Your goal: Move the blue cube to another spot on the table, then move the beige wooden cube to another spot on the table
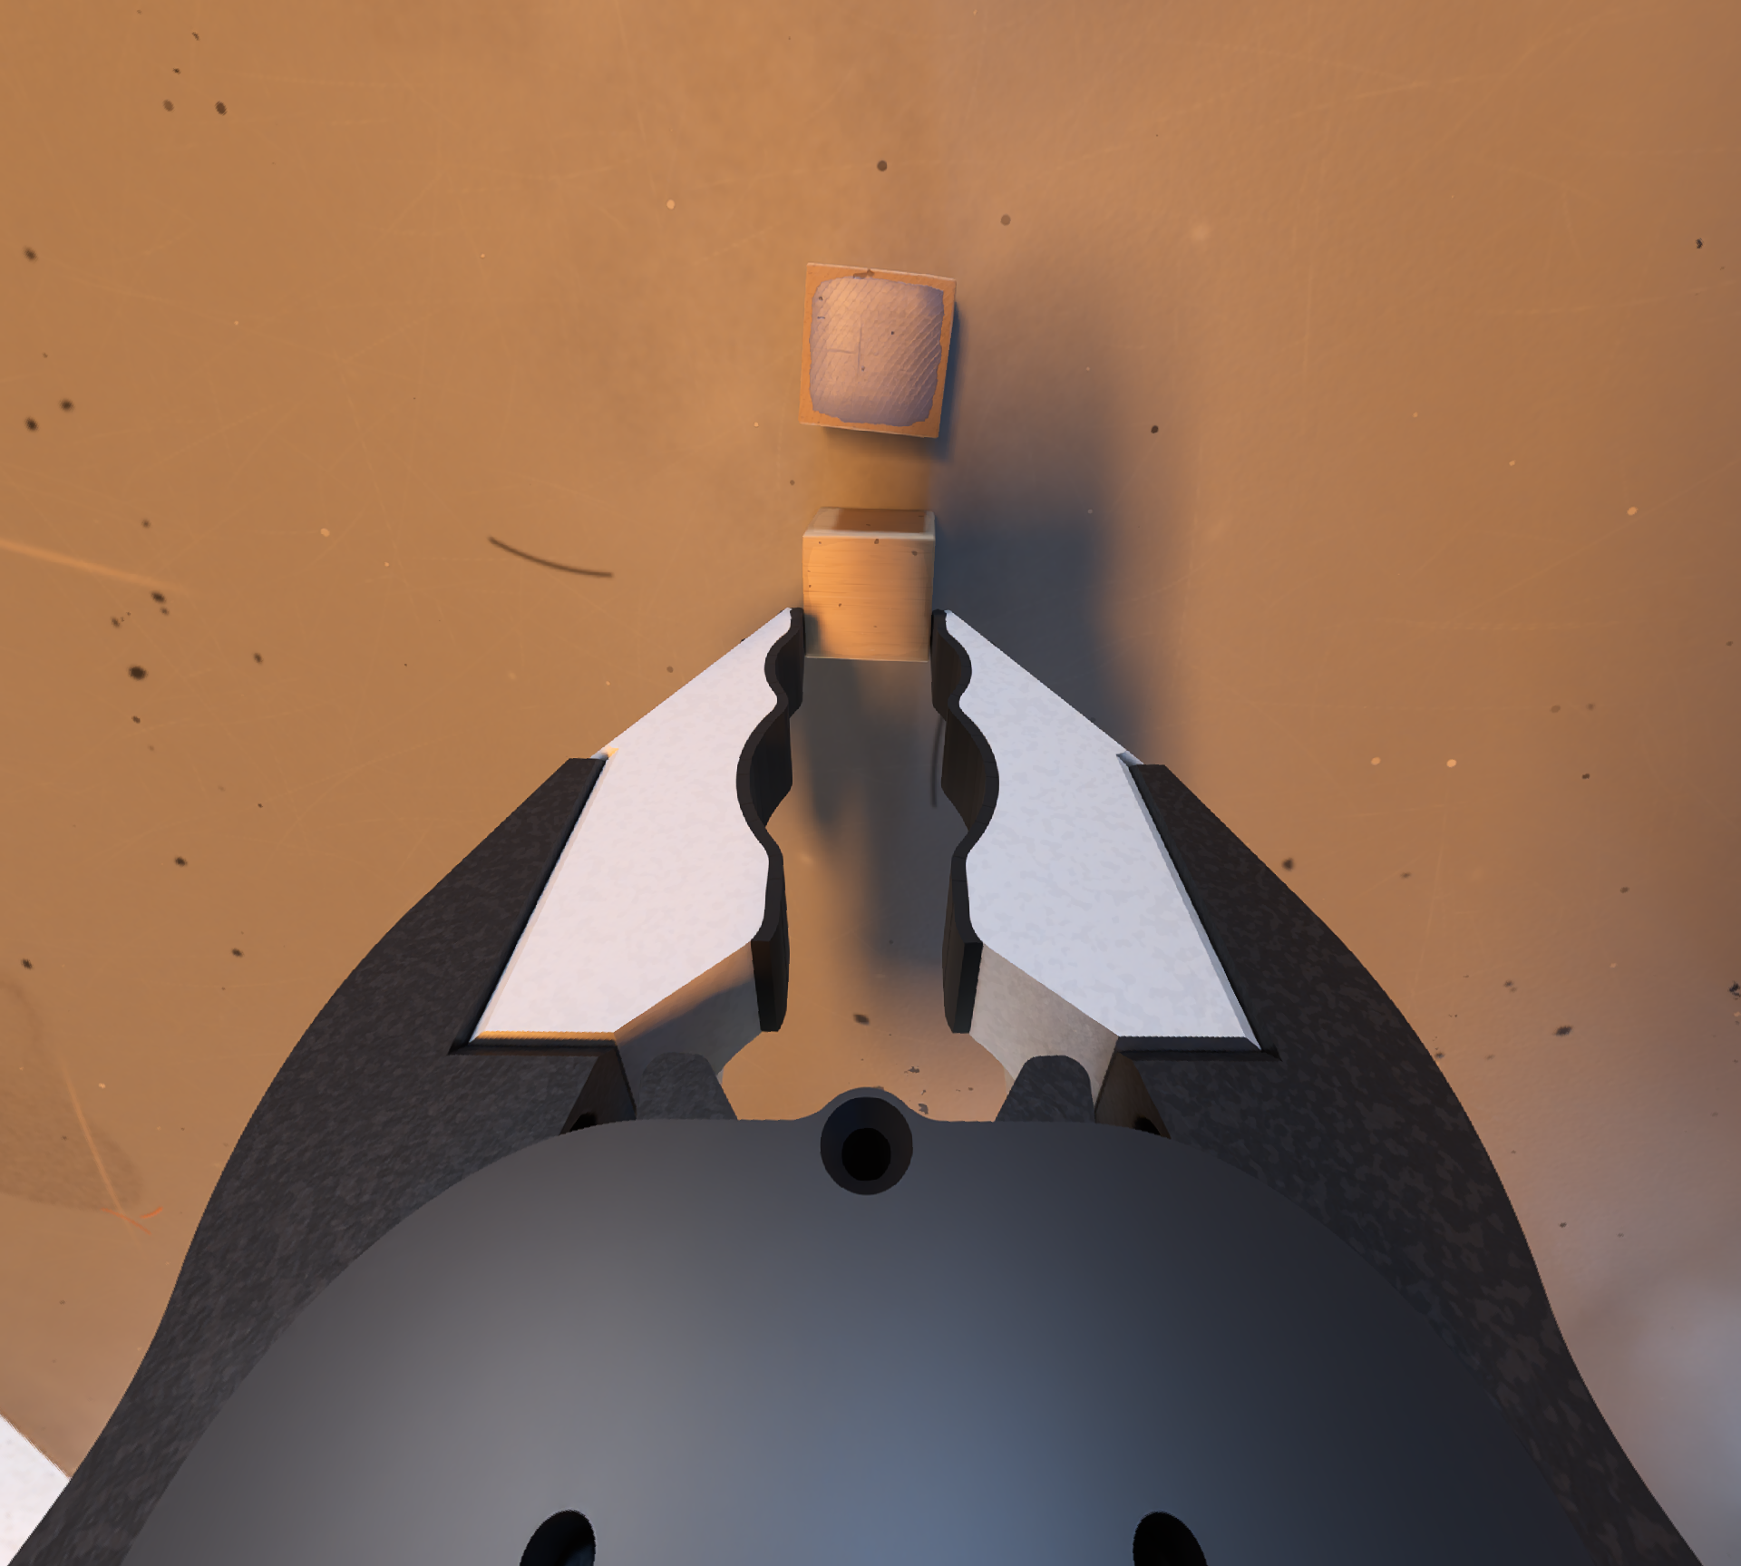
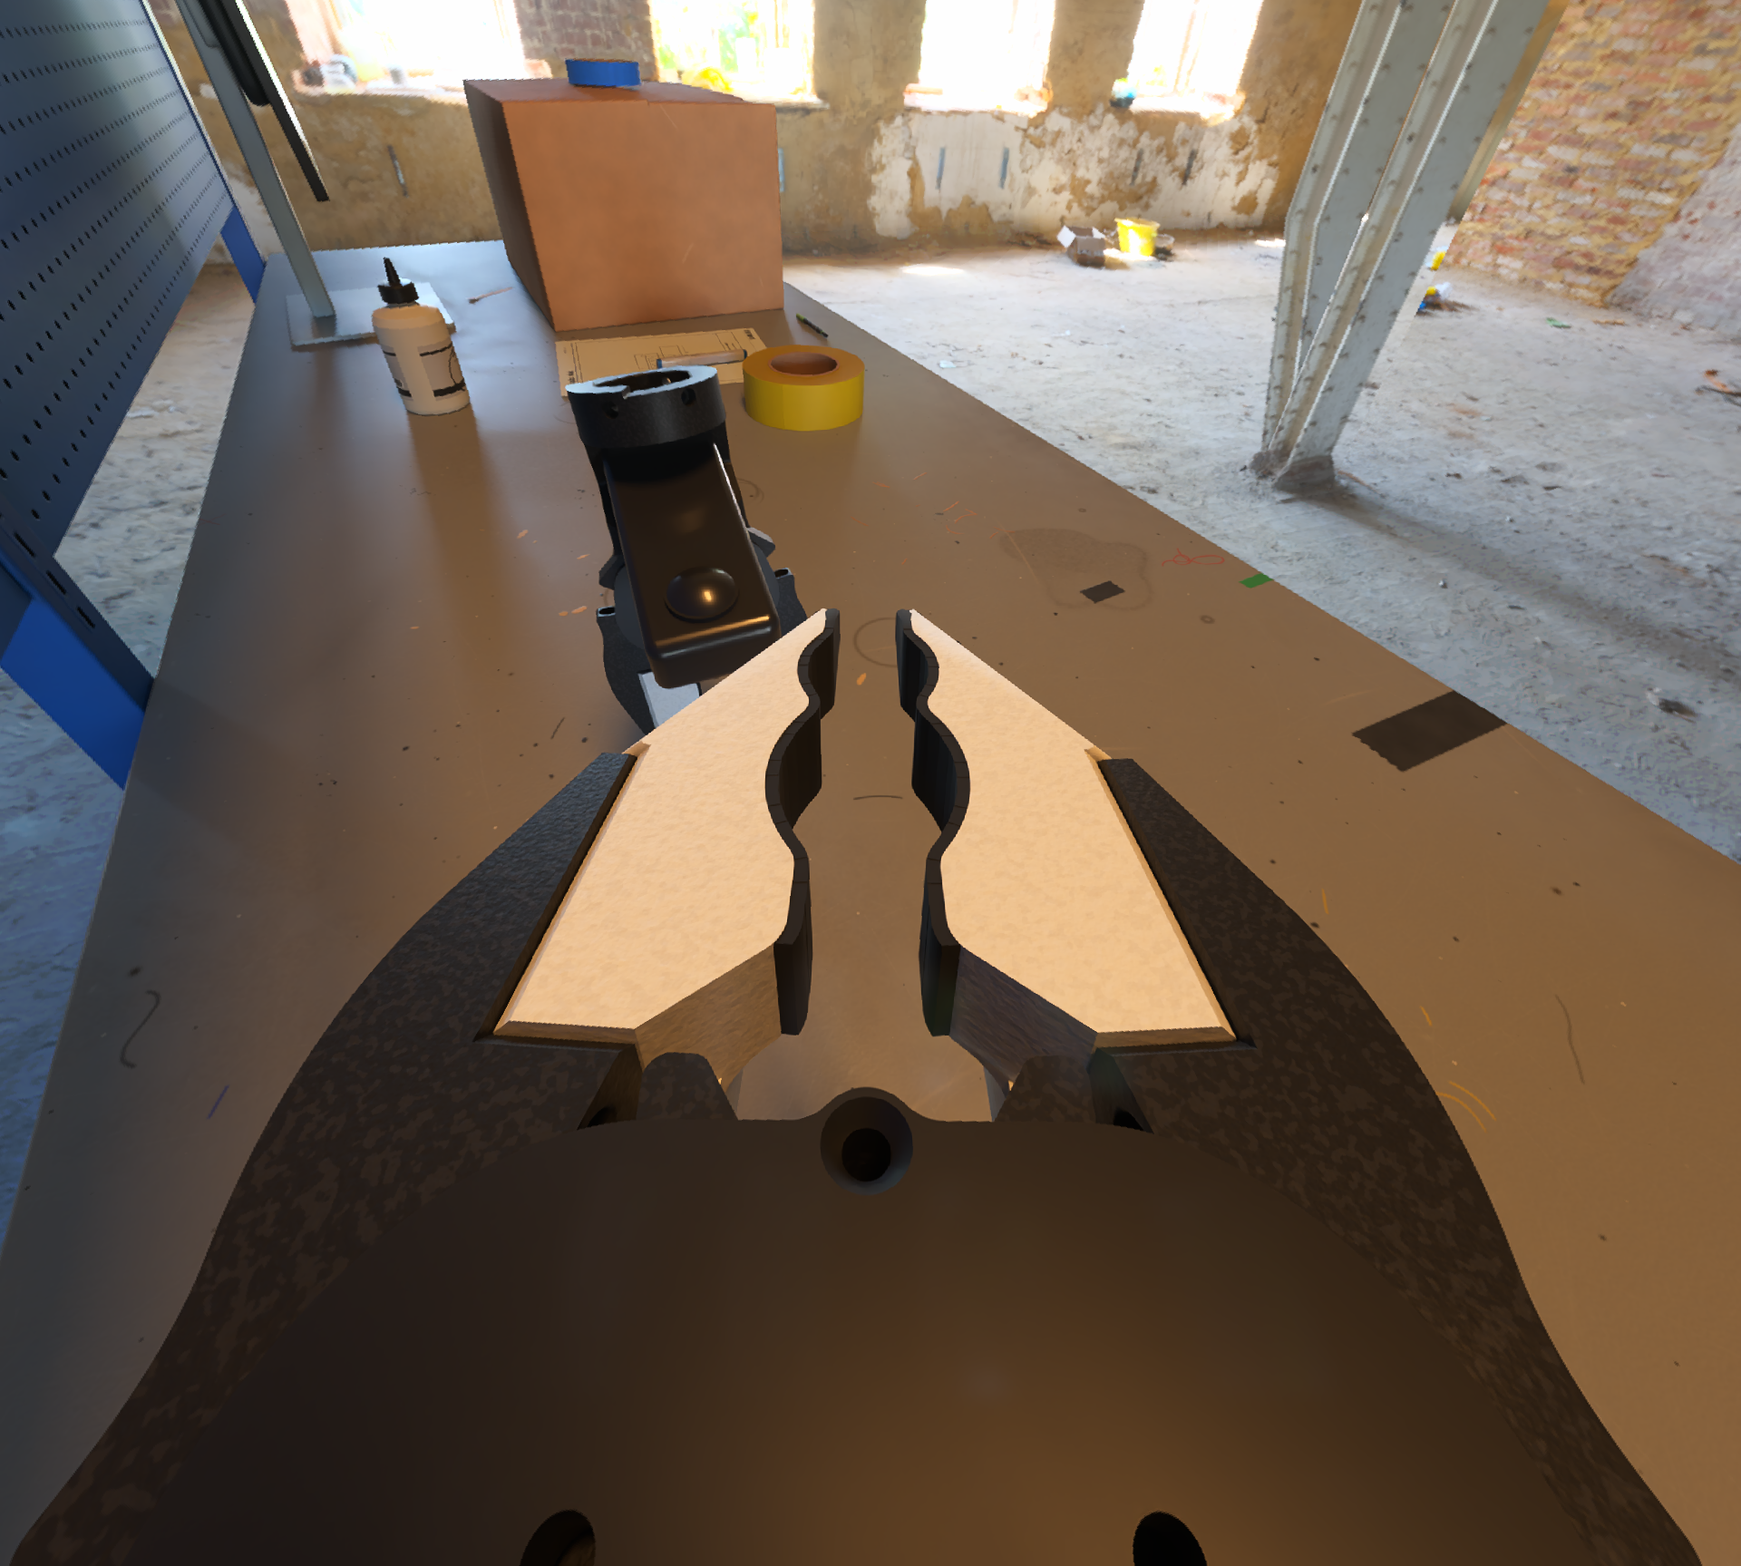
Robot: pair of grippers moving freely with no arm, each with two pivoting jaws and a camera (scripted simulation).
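Left tongs: left gripper (image 1: 867, 635) points straight down at the table (image 1: 377, 296), fingertips pinching the beige wooden cube (image 1: 867, 583) by its two side faces, apparently clear of the tabletop.
Right tongs: right gripper (image 2: 865, 640) hangs low over the table, aimed along its length, fingers slightly parted with nothing between them.
Table: brown, scuffed and speckled, bare to both sides of the left tongs.
Blue cube: blue cube (image 1: 876, 348) sits on the table just beyond the left fingertips, apart from the wooden cube, its top worn bluish with tan edges.
Step in hand: likely carrying the wooden cube to a fresh spot.
Doing it well: steer sideways onto bare table, away from the blue cube ahead; lower until the base rests flat, then spread the fingers evenly.
Risk: the grip is only at the fingertips, so a quick swing could twist the cube.
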